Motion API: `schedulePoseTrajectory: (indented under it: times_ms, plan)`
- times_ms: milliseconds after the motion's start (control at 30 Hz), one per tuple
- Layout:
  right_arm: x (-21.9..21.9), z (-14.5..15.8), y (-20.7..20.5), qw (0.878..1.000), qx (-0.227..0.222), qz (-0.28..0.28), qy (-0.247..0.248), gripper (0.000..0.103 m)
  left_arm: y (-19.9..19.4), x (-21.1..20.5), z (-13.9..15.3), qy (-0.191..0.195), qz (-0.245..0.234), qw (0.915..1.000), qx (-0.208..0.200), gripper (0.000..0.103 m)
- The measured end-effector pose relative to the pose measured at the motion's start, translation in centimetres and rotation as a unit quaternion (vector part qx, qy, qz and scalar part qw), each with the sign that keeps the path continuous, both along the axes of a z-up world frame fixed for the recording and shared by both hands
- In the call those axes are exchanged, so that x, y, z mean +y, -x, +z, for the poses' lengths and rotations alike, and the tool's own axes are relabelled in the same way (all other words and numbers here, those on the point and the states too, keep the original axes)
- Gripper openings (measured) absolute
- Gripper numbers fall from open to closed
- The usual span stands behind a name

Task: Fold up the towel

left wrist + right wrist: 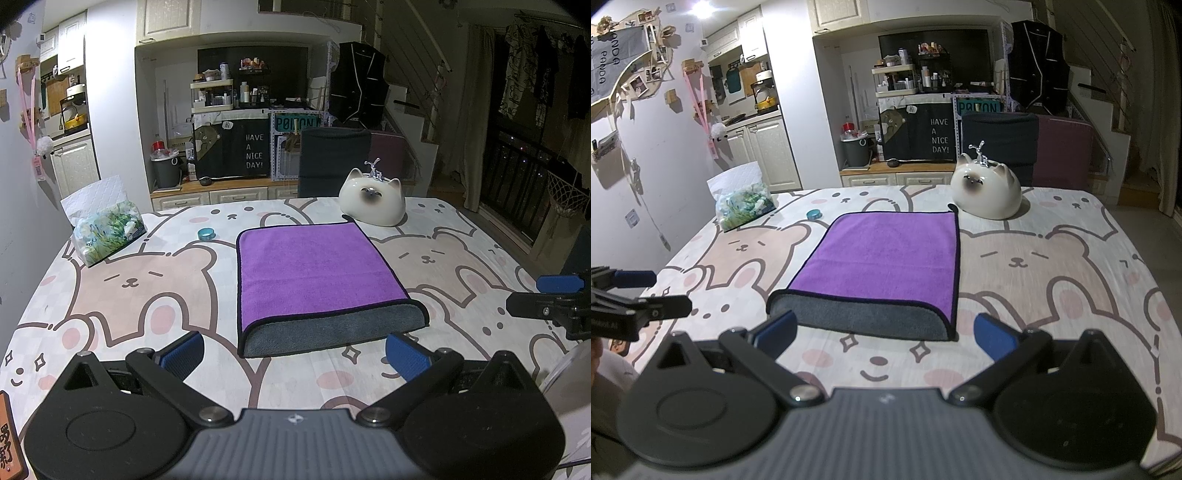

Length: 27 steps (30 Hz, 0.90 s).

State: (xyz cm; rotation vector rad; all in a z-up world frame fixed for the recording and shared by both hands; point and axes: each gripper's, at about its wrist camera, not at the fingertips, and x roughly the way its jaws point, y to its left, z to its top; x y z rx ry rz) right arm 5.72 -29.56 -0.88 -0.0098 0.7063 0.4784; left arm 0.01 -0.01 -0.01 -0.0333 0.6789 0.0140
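Left hand-held gripper [294,349]: I see my blue-padded fingers spread wide, holding nothing, hovering above the table just short of the towel.
Right hand-held gripper [885,334]: likewise spread and empty.
Towel: purple microfibre towel with grey underside [314,273], folded over, grey fold nearest me, flat on the table with the bear-print cloth [147,280].
Beyond: white ceramic cat-head ornament [373,201]; small teal ring [206,233]; tissue pack [105,229] far left.

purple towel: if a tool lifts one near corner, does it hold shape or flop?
Likely flops: the towel lies flat on the table, folded once, with a soft rounded near fold. The layers would probably peel apart, since its edges look loose. Plush pile suggests a good grip, not slippery.
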Motion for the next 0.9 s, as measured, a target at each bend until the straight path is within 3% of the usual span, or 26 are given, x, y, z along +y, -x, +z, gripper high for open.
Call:
schedulePoseTrajectory:
  times_ms: [900]
  plan:
    - [-0.4,-0.1,-0.7,1.0,0.003,0.005,0.001,0.102,-1.7,-0.4,0.1,0.009,-0.012,0.9998,0.011,0.103]
